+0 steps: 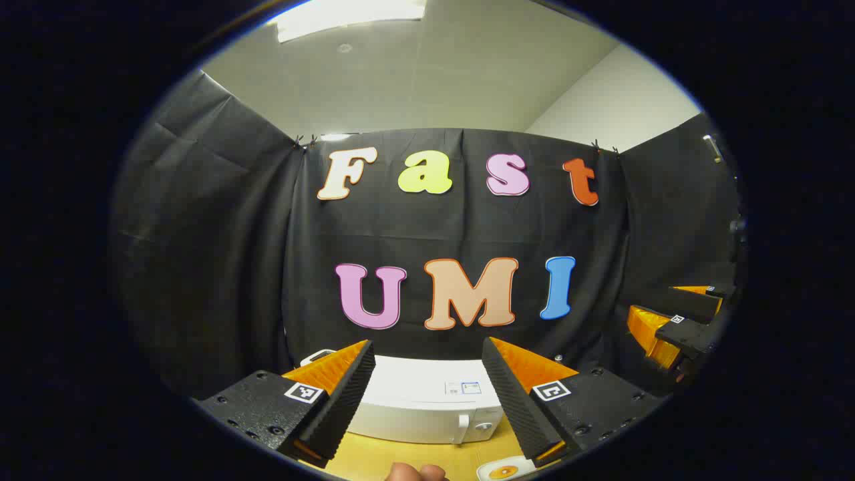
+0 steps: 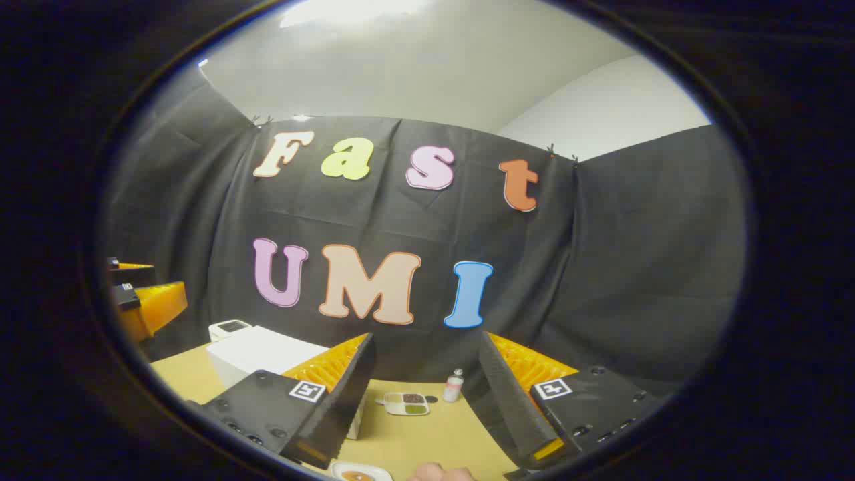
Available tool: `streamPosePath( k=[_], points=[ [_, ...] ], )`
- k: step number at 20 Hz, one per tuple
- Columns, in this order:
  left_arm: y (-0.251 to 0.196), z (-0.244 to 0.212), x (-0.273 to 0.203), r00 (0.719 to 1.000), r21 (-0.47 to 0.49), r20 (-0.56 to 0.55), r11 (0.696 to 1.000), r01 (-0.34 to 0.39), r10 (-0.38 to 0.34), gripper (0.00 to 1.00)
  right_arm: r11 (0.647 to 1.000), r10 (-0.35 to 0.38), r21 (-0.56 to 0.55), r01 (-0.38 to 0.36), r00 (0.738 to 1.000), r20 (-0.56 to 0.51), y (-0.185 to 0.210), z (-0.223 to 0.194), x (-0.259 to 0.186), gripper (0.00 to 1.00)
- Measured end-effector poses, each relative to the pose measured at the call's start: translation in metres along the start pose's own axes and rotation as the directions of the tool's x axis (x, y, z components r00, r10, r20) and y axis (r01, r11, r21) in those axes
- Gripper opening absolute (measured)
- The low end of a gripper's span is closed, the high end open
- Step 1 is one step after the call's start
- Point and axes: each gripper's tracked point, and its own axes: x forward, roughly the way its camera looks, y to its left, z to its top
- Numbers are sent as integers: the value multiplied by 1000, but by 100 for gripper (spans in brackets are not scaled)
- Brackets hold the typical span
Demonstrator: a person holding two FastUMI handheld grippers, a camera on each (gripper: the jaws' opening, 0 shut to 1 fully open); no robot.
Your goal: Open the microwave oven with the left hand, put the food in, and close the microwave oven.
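1. Left claw (image 1: 427, 381) stood wide apart and empty at the bottom of the left gripper view, raised above the worktop (image 1: 401, 461) and aimed at the booth's back wall.
2. Microwave oven (image 1: 421, 407) sat low centre of that frame between the fingers – white, door shut, its handle (image 1: 462, 427) near the right end of the front, with what looked like a knob beside it.
3. Right claw (image 2: 424, 381) was likewise wide and held nothing; in the left gripper view it showed at the right edge, well apart from the oven.
4. Food: a plate (image 1: 504, 471) with something orange-brown on it lay at the bottom edge, right of centre, in front of the oven and untouched.
5. Judgement – the opening step had not begun. To do it well, the left claw should drop to handle height, straddle the handle squarely, close, then pull along the door's swing, not straight back. Which way the door hinges I could not tell.
6. Worktop was pale yellow wood. In the right gripper view, a divided tray (image 2: 406, 403) and a small bottle (image 2: 453, 386) stood at lower centre near the wall.
7. Room: black cloth walls, white ceiling, a bright light panel (image 1: 351, 13) at upper centre.
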Motion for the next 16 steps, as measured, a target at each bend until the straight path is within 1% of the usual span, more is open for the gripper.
streamPosePath(
  k=[2, 7, 9, 16],
  points=[
    [-7, -4, 3, 1000, -3, -12, 1000, 18, -18, 98, 1000, 2, 5, -2, 1000, 9, -4, 1, 5, 94],
    [-2, -1, 8, 1000, 9, -10, 1000, -8, 8, 98, 1000, -2, 6, 2, 1000, 11, -13, -2, 9, 94],
    [-2, -3, 10, 1000, 17, -15, 1000, -9, 9, 98, 1000, 1, 13, -1, 1000, -5, -14, -7, 11, 94],
    [6, -9, 18, 999, 12, -26, 999, -37, 37, 98, 1000, 14, 18, -13, 1000, -18, -9, -12, 17, 94]
  ],
)
